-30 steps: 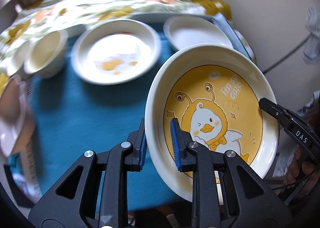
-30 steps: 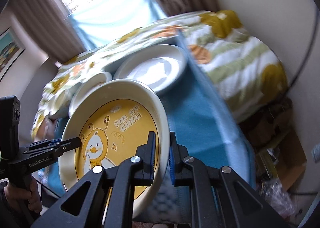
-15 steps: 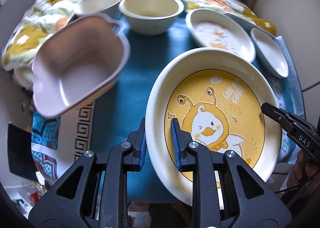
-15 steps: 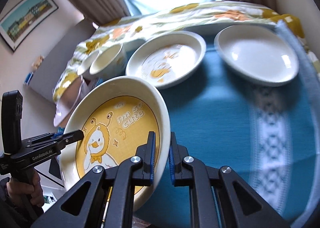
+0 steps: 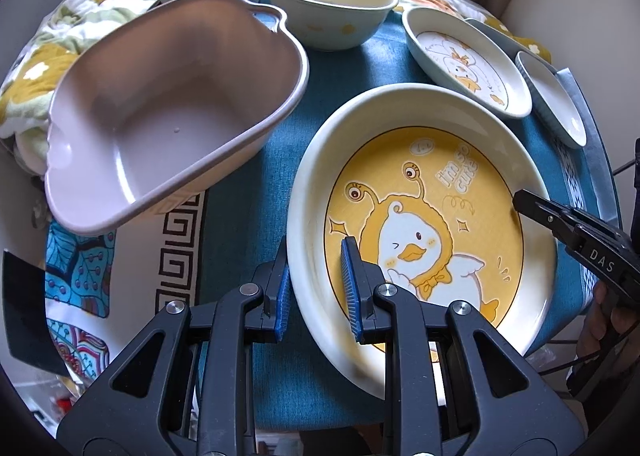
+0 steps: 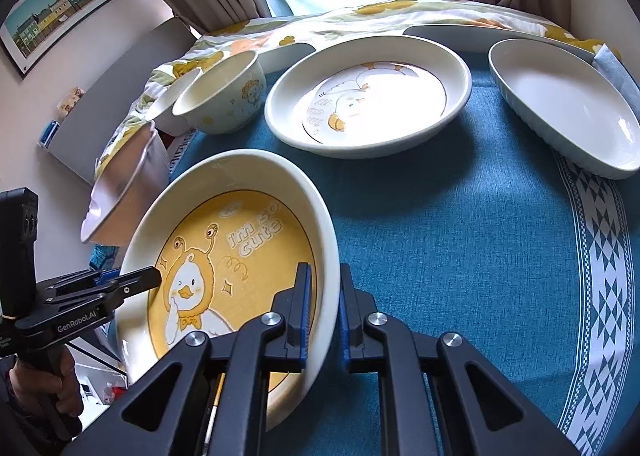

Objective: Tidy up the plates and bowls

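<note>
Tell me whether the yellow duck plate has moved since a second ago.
Yes. The yellow duck plate, held by both tools, has swung left along the table: in the right wrist view it now sits beside the cream duck-print bowl, with the white duck plate beyond it.

Duck plate (image 5: 420, 224) between basin (image 5: 168, 112) at left and two plates (image 5: 464, 60) at right, bowls (image 5: 328, 4) behind.

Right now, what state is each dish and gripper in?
Yellow duck-print plate: lifted, tilted, held at opposite rims.
Left gripper: shut on its rim.
Right gripper: shut on its rim.
Pink plastic basin: empty, tilted.
Cream round bowl: upright, empty.
White duck-print plate: flat on the blue cloth, empty.
Plain white oval dish: upright, empty.
</note>
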